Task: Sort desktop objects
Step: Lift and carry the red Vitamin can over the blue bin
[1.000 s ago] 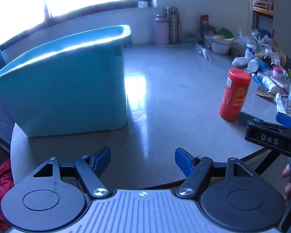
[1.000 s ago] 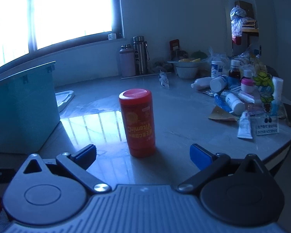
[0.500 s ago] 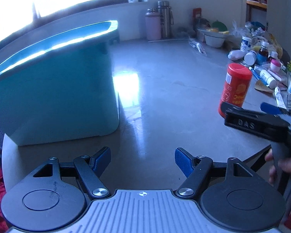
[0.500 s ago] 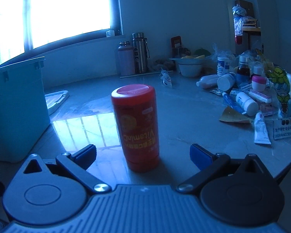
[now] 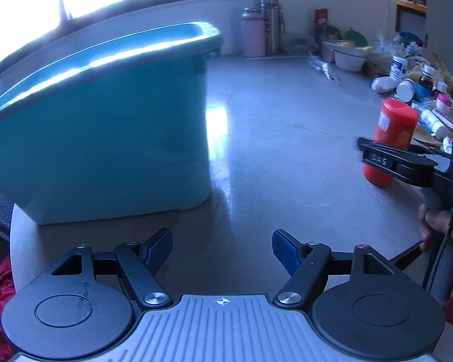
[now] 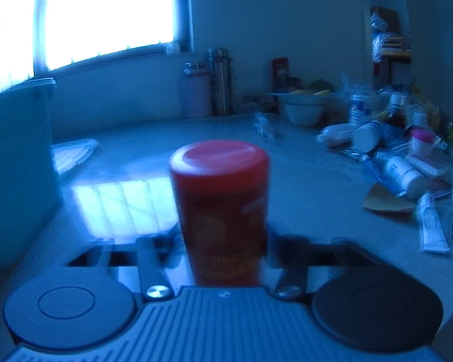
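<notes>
A red vitamin bottle (image 6: 220, 199) stands upright on the grey table (image 5: 287, 138). My right gripper (image 6: 223, 241) has it between its fingers. The jaws are closing, and both pads look pressed against its lower sides, though the picture is blurred. In the left wrist view the same bottle (image 5: 392, 132) stands at the right, with the right gripper (image 5: 386, 158) across its body. My left gripper (image 5: 222, 249) hangs open over the table's near edge with nothing between its fingers. A big teal bin (image 5: 105, 138) stands just ahead of it on the left.
A person's hand (image 5: 441, 226) holds the right gripper's handle. Two flasks (image 5: 262, 34) and a white bowl (image 5: 348, 57) stand at the back. Several bottles and tubes (image 6: 401, 163) crowd the right side. A white lid (image 6: 72, 154) lies beside the bin (image 6: 15, 166).
The right gripper has moved forward until the red bottle stands between its fingers, and its jaws have come together on it. The left gripper has drifted slightly forward, still open.
</notes>
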Demonstrator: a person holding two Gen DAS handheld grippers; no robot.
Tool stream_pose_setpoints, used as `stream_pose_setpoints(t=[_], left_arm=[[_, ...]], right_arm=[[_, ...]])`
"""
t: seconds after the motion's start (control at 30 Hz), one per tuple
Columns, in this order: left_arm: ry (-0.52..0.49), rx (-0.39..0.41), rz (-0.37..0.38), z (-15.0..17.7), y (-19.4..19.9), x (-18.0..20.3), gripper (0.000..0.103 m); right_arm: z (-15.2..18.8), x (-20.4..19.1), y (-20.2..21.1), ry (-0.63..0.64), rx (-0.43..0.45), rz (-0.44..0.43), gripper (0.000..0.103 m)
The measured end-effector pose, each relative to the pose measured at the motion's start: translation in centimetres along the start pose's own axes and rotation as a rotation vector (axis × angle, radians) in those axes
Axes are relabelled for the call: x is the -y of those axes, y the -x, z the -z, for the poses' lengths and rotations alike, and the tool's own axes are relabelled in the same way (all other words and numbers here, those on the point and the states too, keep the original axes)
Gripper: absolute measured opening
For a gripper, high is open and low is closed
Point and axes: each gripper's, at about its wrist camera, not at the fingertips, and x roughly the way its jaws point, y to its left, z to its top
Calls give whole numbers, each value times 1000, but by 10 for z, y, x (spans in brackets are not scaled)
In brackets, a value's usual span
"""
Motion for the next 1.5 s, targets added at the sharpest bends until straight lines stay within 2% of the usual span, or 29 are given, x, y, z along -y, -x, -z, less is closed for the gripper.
stream_pose_setpoints(t=[0.1, 0.23, 0.47, 0.8, 1.17, 1.5], left_arm=[[16, 8, -2, -1, 1, -4, 75], [31, 25, -7, -4, 4, -6, 75], [53, 72, -26, -3, 26, -11, 75], [86, 126, -72, 7, 76, -25, 75], [172, 181, -102, 30, 149, -53, 75], [288, 191, -150, 46, 187, -93, 75]], right_arm=[[-3, 0, 3, -37, -28, -34, 49], [-5, -13, 14, 33, -16, -33, 49], [-14, -19, 42, 43, -8, -50, 49], [-27, -34, 116, 76, 24, -82, 49], [-35, -56, 206, 133, 56, -184, 49], [-44, -91, 238, 193, 75, -299, 49]])
